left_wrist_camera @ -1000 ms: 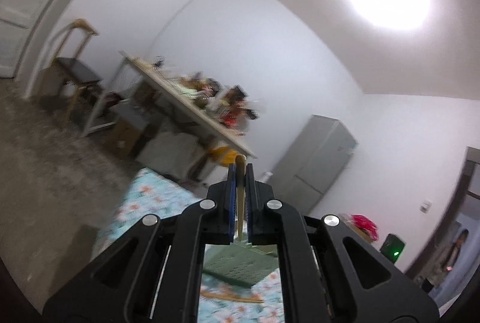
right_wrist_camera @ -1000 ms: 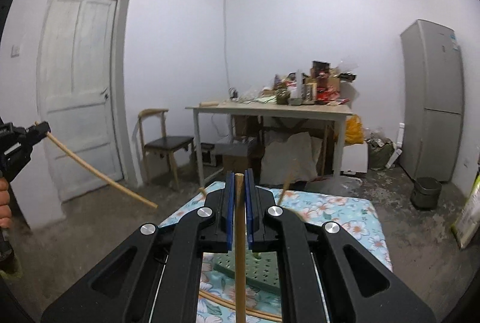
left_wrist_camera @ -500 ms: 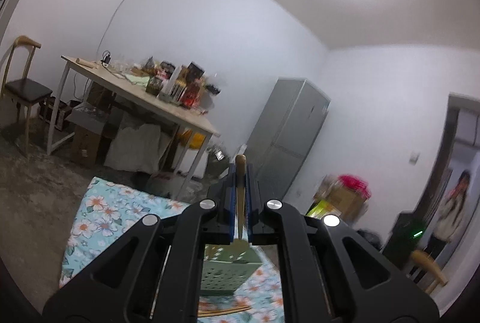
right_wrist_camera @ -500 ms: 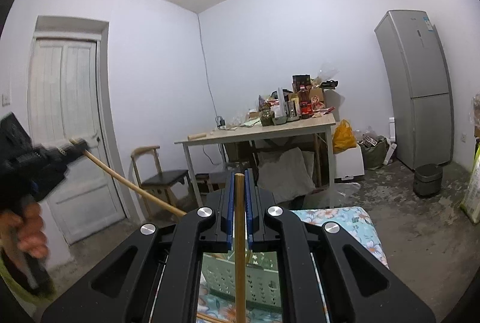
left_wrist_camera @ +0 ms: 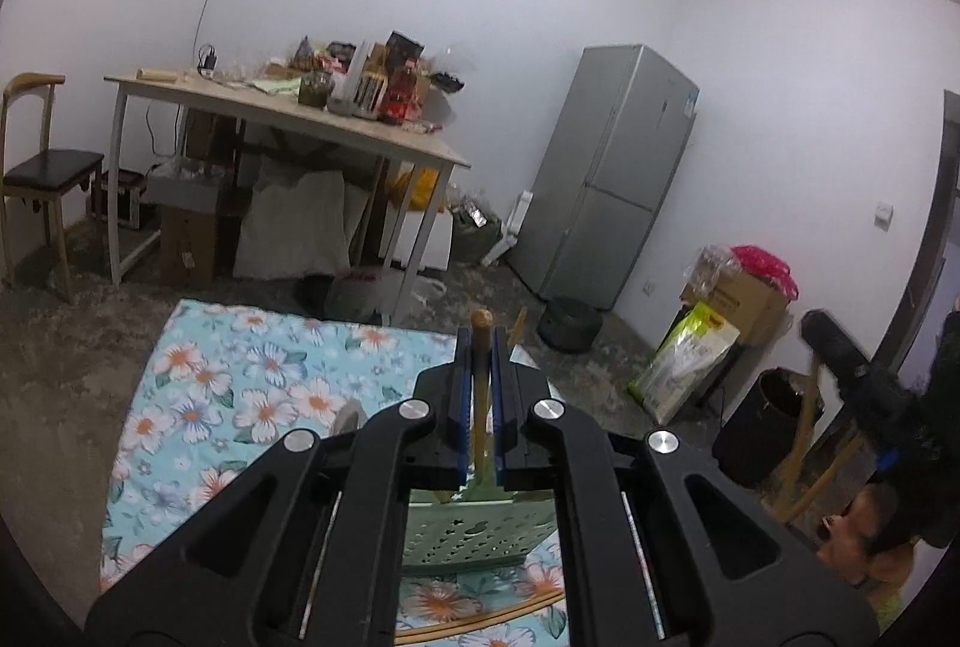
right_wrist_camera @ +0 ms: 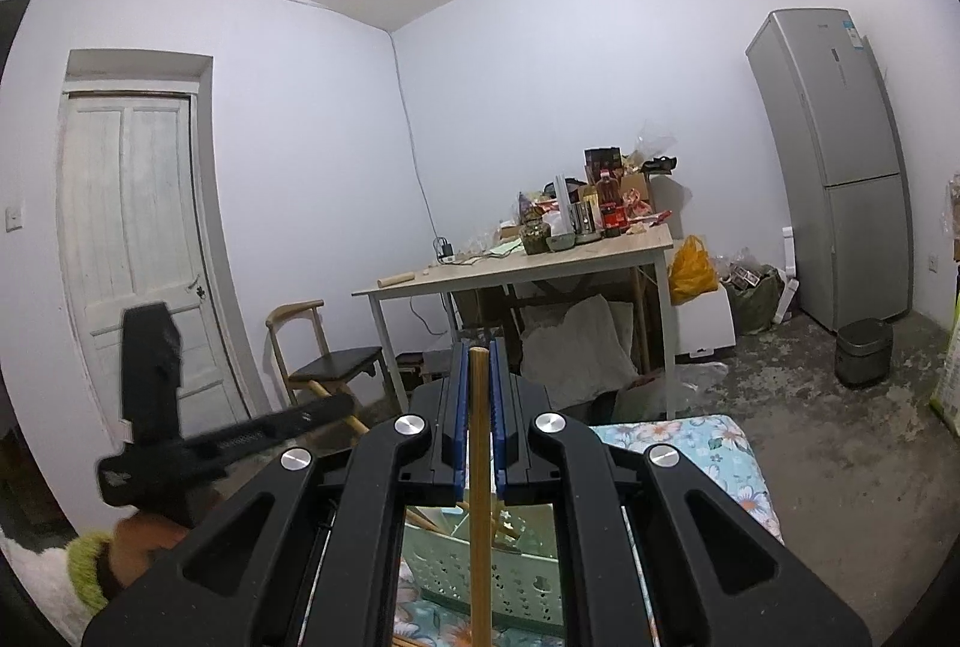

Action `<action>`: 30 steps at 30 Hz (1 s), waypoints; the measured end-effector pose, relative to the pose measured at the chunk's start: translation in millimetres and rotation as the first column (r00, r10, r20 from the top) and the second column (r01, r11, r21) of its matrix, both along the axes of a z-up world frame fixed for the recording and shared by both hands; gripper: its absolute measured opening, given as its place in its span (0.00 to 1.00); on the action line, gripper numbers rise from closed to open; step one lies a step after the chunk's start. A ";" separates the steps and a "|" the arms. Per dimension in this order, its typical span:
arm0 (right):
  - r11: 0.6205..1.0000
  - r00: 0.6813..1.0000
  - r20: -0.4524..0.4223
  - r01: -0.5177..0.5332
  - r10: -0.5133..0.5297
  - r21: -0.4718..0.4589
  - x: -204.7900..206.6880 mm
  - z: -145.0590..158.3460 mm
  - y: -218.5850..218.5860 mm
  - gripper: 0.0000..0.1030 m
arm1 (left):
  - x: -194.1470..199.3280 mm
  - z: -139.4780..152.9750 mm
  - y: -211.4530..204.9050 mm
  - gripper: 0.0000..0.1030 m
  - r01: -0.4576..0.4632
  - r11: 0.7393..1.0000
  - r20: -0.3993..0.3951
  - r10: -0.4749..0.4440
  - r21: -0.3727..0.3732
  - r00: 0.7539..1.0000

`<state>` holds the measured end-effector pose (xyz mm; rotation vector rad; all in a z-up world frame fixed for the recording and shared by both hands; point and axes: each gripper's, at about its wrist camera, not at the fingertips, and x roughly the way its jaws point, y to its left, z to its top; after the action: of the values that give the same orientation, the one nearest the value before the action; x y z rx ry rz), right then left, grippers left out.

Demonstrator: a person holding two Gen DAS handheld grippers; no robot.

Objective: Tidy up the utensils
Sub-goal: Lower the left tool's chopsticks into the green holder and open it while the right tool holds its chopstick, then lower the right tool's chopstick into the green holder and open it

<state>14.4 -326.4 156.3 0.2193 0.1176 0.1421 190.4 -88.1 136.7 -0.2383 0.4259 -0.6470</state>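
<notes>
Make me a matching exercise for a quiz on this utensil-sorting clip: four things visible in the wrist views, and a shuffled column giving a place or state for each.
Things:
1. wooden stick
2. green basket
3. fridge
4. floral cloth

Places or states:
A. stands against the wall, beyond the cluttered table
B. clamped upright between the right gripper's blue pads
C. spread flat on the floor
D. sits on the cloth below the grippers, perforated

Pairs: 1-B, 2-D, 3-A, 4-C
</notes>
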 end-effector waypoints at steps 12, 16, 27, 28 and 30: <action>0.999 0.999 -0.011 0.040 -0.039 0.011 0.9 6.8 7.3 0.07 | -16.6 16.3 10.8 0.56 0.009 1.000 0.112 -0.006 -0.025 0.994; 0.999 0.999 -0.006 0.038 -0.038 0.027 0.7 10.0 10.2 0.06 | -30.9 25.0 19.9 0.63 0.006 1.000 0.138 -0.002 -0.028 0.990; 0.998 0.999 0.033 0.004 -0.007 0.064 20.5 36.4 14.5 0.06 | -52.9 24.8 59.1 0.81 0.011 0.999 0.131 -0.005 -0.046 0.991; 0.998 0.999 0.041 0.002 -0.005 0.065 23.1 40.5 15.2 0.06 | -54.3 23.8 62.6 0.81 0.009 0.999 0.132 -0.003 -0.045 0.991; 0.998 0.998 0.056 -0.003 -0.001 0.067 27.4 48.5 16.0 0.06 | -56.4 21.7 68.9 0.83 0.005 0.999 0.127 0.001 -0.046 0.992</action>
<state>41.8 -310.4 204.8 0.2821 0.0571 0.1533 134.1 -19.2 158.4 -0.2396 0.2896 -0.6704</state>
